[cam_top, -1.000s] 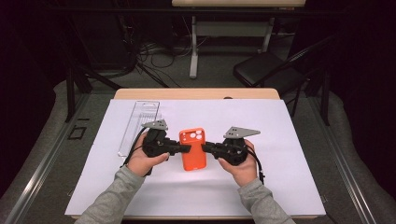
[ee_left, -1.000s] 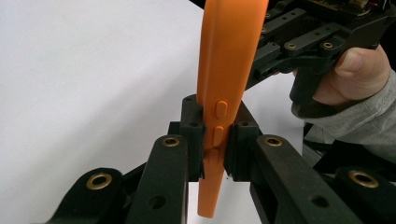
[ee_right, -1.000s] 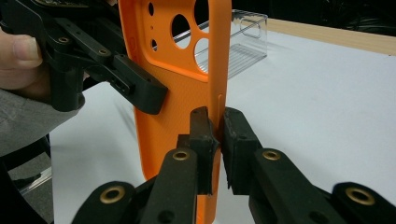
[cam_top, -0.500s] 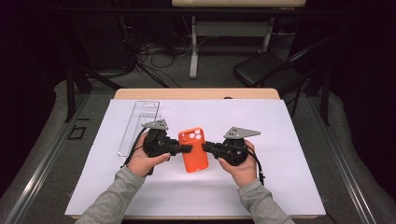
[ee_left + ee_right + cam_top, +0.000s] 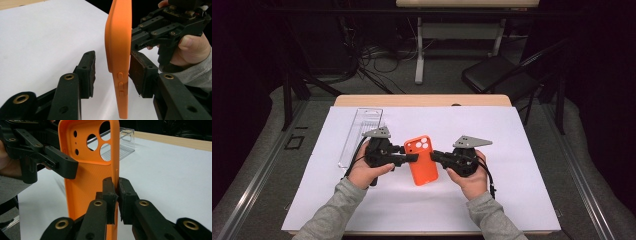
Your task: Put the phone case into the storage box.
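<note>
The right gripper [image 5: 116,195] pinches the orange phone case [image 5: 422,160] at the sheet's centre by its three o'clock edge. The left gripper [image 5: 112,75], just opening, seemingly grips nothing, so the case may twist free.

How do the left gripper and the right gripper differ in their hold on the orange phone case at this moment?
The left gripper has just been opening: its jaws straddle the orange phone case with a gap on one side. The right gripper is pinched shut on the case's edge. The left gripper sits at the case's left side, the right gripper at its right. Both are black, hand-held and bear a grey plate.
</note>
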